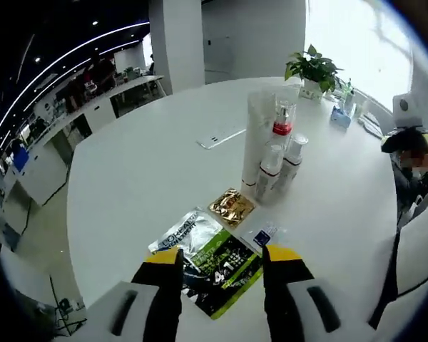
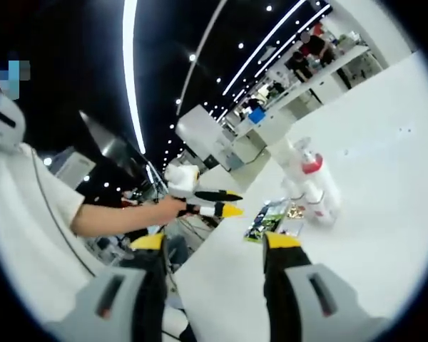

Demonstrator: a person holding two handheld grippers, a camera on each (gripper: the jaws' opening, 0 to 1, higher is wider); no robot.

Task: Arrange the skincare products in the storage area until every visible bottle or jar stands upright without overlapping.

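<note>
Evidently between grasps, both yellow-tipped grippers, left (image 1: 221,263) and right (image 2: 215,246), hover spread and empty, while the upright white pump bottles (image 1: 274,153) cluster at one o'clock beyond flat foil sachets (image 1: 214,253).

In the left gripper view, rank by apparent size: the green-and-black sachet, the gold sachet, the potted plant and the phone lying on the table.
1. green-and-black sachet, clearly largest, though it lies nearest the camera.
2. potted plant.
3. gold sachet and phone look about alike; the phone lies farther off, so I leave them unranked.
</note>
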